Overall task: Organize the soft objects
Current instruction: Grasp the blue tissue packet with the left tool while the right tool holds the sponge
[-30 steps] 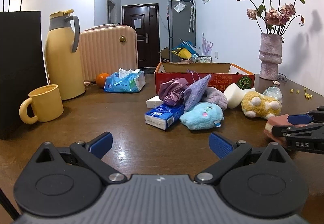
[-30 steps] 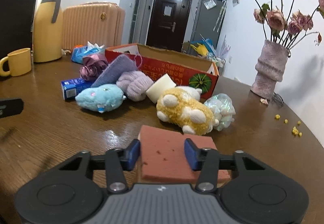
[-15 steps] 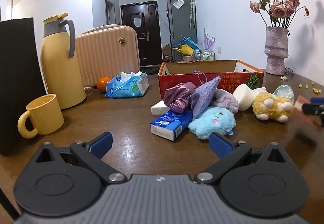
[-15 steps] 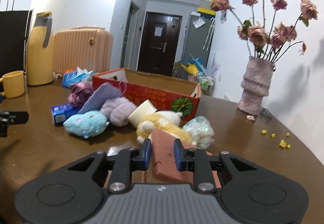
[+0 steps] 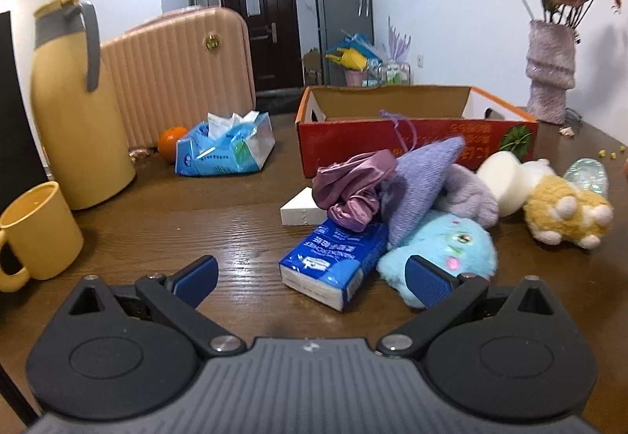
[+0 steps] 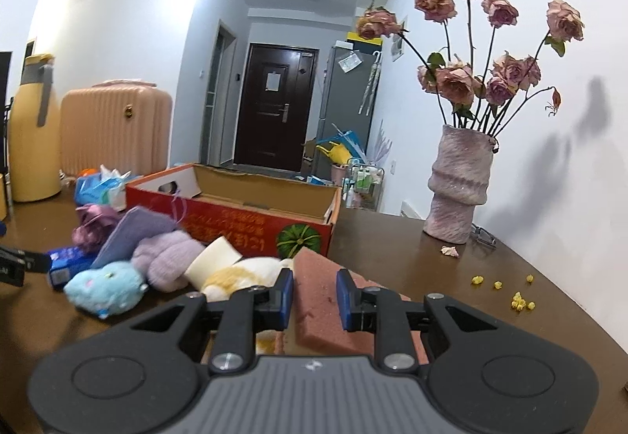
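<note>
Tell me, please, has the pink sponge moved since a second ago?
Yes. The pink sponge, clamped in the right gripper, has been lifted off the table and now reaches up against the red box, which stands beyond it.

A lived-in home, most likely the dining corner of a flat. A dark wooden surface [image 5: 165, 222] carries household things — a yellow thermos jug [image 5: 74, 108], a matching mug [image 5: 37, 229], a pack of tissues [image 5: 225, 149], an orange [image 5: 170, 137] and a vase of dried roses [image 6: 461, 184]. At the far end, a hallway leads to a dark entrance door [image 6: 276, 108] — a grey fridge [image 6: 347, 100] stands to its right. A pink ribbed suitcase [image 5: 180, 72] stands at the far left.
</note>
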